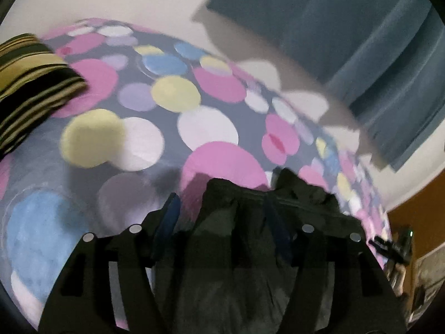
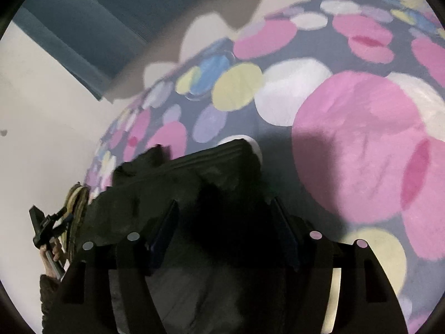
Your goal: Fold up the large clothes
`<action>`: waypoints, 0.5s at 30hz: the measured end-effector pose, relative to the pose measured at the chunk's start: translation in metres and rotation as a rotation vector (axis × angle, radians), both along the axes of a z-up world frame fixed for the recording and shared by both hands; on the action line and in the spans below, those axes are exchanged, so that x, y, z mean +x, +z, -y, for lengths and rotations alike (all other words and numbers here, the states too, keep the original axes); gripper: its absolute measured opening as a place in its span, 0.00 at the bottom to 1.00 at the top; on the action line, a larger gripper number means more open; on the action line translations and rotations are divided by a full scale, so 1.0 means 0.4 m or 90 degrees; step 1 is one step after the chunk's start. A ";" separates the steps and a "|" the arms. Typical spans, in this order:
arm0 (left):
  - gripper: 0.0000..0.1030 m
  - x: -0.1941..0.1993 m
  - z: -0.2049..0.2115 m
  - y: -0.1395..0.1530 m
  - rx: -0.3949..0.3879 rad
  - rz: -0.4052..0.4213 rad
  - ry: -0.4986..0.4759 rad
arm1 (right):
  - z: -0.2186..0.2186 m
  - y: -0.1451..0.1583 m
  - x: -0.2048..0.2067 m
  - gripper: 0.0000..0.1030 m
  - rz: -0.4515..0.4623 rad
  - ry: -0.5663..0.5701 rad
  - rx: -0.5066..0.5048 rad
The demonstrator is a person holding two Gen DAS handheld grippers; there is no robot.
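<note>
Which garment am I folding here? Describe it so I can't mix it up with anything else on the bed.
Start from the polka-dot bedspread covering the bed. The dark garment is bunched at its near edge, between the fingers of the left gripper and right gripper. It is plain blackish; the striped cloth farther back is yellow and black.

The dark garment bunches between both tongs, hiding their grip, and runs off the bottom edge.

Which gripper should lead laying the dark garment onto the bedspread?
Probably right gripper: dark garment lies between its fingers, with open dotted bedspread ahead. Left gripper also has it but nears the bed's edge.
</note>
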State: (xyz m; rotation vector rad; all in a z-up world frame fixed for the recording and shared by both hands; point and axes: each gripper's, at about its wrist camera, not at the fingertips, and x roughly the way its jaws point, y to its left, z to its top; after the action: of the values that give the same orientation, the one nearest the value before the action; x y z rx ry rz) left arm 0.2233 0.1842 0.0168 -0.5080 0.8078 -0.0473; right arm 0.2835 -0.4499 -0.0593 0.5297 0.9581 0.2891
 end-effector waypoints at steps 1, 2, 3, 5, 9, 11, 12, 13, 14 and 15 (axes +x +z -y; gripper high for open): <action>0.62 -0.049 -0.002 0.010 0.006 0.012 0.026 | 0.005 0.017 -0.037 0.69 0.010 -0.008 0.009; 0.63 -0.079 -0.002 0.012 0.006 0.018 0.043 | 0.009 0.025 -0.061 0.69 0.016 -0.011 0.018; 0.63 -0.118 -0.002 0.010 0.001 0.025 0.058 | 0.012 0.033 -0.088 0.69 0.023 -0.013 0.030; 0.63 -0.194 0.001 -0.004 -0.028 0.030 0.083 | 0.016 0.042 -0.150 0.69 0.032 -0.017 0.053; 0.63 -0.349 0.032 -0.069 -0.090 0.032 0.108 | 0.015 0.036 -0.273 0.71 0.042 -0.027 0.083; 0.65 -0.414 0.053 -0.108 -0.128 0.038 0.112 | 0.012 0.017 -0.330 0.71 0.037 -0.027 0.109; 0.66 -0.441 0.064 -0.131 -0.147 0.036 0.118 | 0.008 0.009 -0.349 0.71 0.032 -0.025 0.119; 0.66 -0.455 0.070 -0.145 -0.157 0.034 0.122 | 0.005 -0.001 -0.370 0.71 0.028 -0.022 0.128; 0.66 -0.473 0.080 -0.167 -0.174 0.026 0.126 | 0.002 -0.012 -0.395 0.71 0.024 -0.023 0.136; 0.66 -0.485 0.087 -0.185 -0.186 0.019 0.129 | -0.001 -0.022 -0.416 0.71 0.021 -0.024 0.143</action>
State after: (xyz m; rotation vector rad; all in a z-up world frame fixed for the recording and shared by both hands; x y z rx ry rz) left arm 0.0291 0.1492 -0.0573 -0.8605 0.7199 0.0141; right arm 0.1169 -0.4496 -0.0681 0.7464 0.8876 0.3727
